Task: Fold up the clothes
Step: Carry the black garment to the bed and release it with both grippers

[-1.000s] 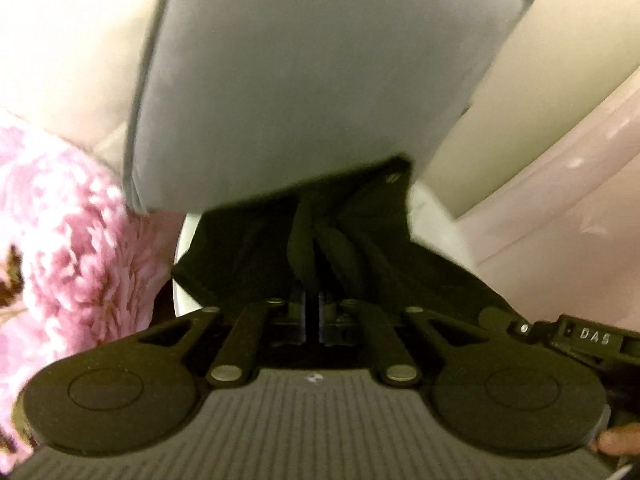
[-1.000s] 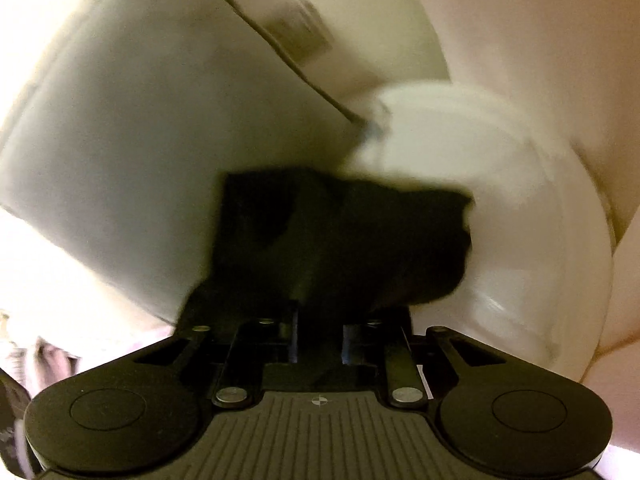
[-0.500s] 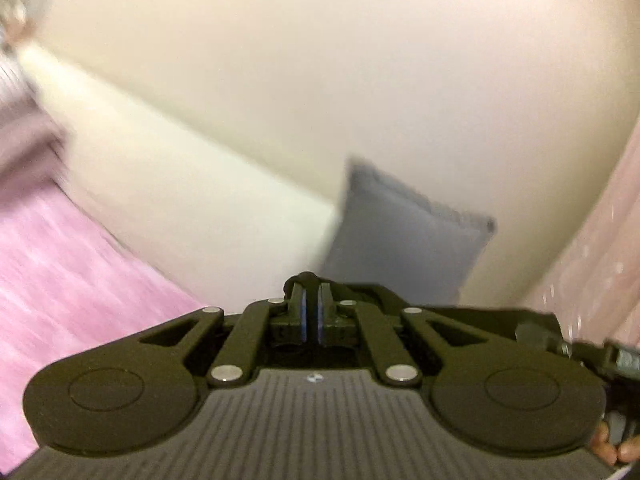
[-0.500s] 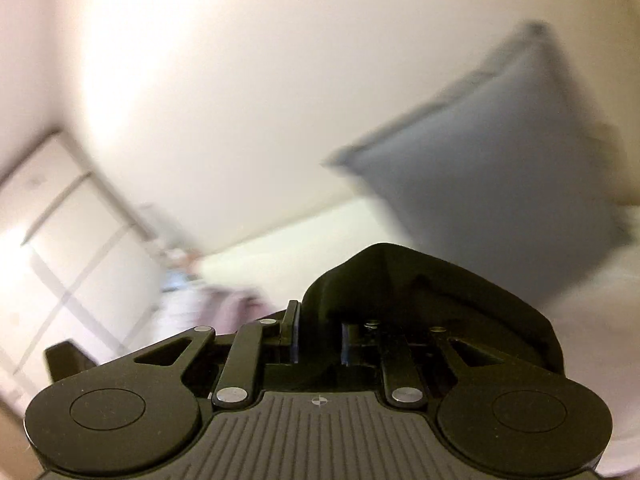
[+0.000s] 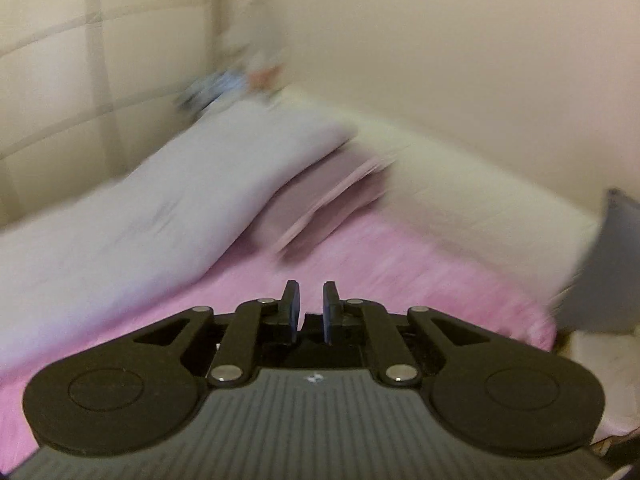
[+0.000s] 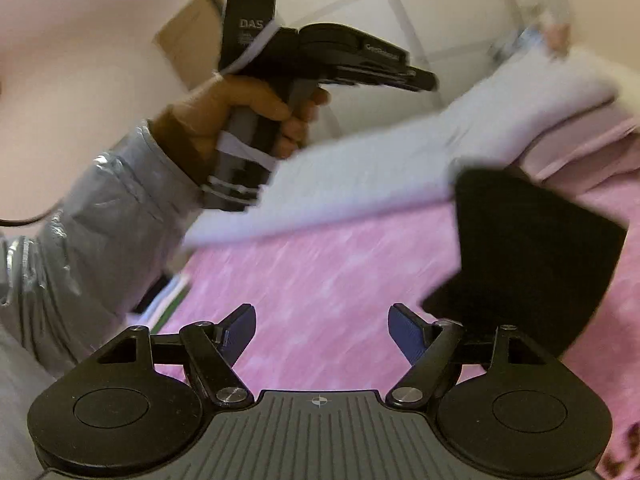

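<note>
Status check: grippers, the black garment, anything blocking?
Left gripper opening, empty. Right gripper opening, empty. Black garment free beside it, over pink blanket. Nothing blocking.

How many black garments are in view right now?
1: the black garment in the right wrist view, over the pink blanket, beside the right gripper, not between its opening jaws. None shows in the left view; others may be hidden.

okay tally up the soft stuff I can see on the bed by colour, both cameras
Pink: 1, the fuzzy pink blanket
Black: 1, the black garment
White: 1, the white pillow
Grey: 1, the grey cushion
Mauve: 1, the blurred folded cloth
Total: 5
</note>
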